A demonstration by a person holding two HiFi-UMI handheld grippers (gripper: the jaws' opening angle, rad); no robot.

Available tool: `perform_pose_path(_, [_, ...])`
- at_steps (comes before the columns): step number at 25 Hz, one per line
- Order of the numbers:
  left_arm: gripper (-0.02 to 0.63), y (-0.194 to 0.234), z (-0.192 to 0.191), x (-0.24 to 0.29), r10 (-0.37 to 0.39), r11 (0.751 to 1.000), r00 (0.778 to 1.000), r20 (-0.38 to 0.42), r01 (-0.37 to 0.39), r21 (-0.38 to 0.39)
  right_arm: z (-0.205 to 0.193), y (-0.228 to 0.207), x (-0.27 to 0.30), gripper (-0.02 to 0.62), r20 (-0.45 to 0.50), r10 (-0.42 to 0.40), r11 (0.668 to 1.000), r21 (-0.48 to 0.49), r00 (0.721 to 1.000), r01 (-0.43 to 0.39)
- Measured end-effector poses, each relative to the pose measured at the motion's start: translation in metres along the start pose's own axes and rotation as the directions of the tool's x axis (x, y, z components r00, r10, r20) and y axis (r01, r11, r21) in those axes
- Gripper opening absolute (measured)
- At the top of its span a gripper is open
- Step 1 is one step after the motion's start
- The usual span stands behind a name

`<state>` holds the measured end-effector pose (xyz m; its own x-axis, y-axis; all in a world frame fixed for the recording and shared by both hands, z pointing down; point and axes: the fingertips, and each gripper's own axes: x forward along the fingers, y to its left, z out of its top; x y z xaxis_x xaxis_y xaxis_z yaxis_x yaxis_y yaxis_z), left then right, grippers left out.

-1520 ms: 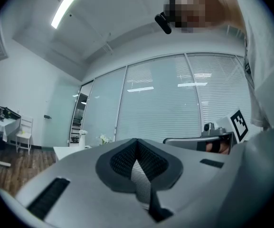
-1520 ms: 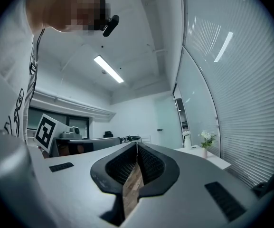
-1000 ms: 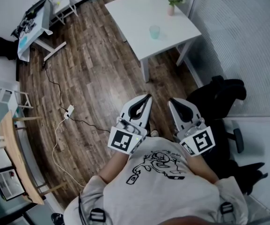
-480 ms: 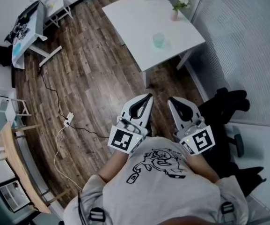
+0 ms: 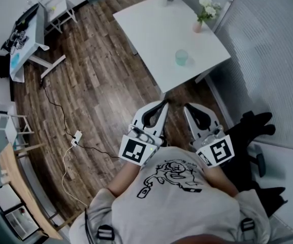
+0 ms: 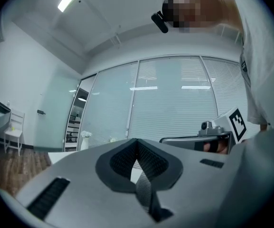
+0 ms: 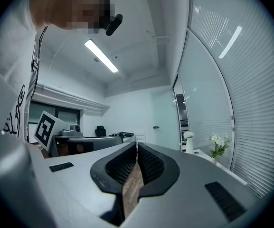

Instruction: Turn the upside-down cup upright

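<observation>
Person (image 5: 171, 202) is holding both grippers level at the chest, side by side, noses aiming at the table (image 5: 151, 29). Left gripper (image 5: 161, 105): jaws pressing together, gripping nothing. Right gripper (image 5: 188, 108): jaws also closed, empty. Cup (image 5: 182, 57) is sitting on the table near its front edge, well apart from both grippers.

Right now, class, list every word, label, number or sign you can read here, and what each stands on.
None can be read as words or numbers.
Left gripper: square black-and-white marker on its cube, a pattern, no letters.
Right gripper: the same kind of marker.
T-shirt: black drawing; any lettering is too small to read.
</observation>
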<state>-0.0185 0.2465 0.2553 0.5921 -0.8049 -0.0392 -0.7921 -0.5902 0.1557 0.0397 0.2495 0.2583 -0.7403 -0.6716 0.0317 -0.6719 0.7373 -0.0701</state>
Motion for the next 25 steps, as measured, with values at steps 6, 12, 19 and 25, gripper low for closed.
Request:
perform_pose_path(6, [-0.003, 0.041, -0.003, 0.016, -0.021, 1.000, 1.000, -0.009, 0.021, -0.016, -0.003, -0.014, 0.039, 0.035, -0.005, -0.035, 0.999, 0.002, 0.999, 0.035])
perform_pose_path(12, [-0.003, 0.062, -0.008, 0.028, -0.045, 0.998, 0.999, -0.018, 0.045, -0.040, -0.010, -0.026, 0.053, 0.035, -0.041, -0.070, 0.998, -0.007, 0.997, 0.070])
perform_pose_path(19, [-0.003, 0.076, -0.016, 0.043, -0.068, 0.996, 0.997, -0.044, 0.066, -0.052, -0.018, -0.042, 0.067, 0.035, -0.070, -0.099, 0.995, -0.005, 0.993, 0.099])
perform_pose_path(25, [-0.003, 0.090, -0.020, 0.057, -0.065, 0.997, 0.996, -0.056, 0.062, -0.056, -0.020, -0.056, 0.080, 0.035, -0.071, -0.111, 0.994, -0.006, 0.991, 0.111])
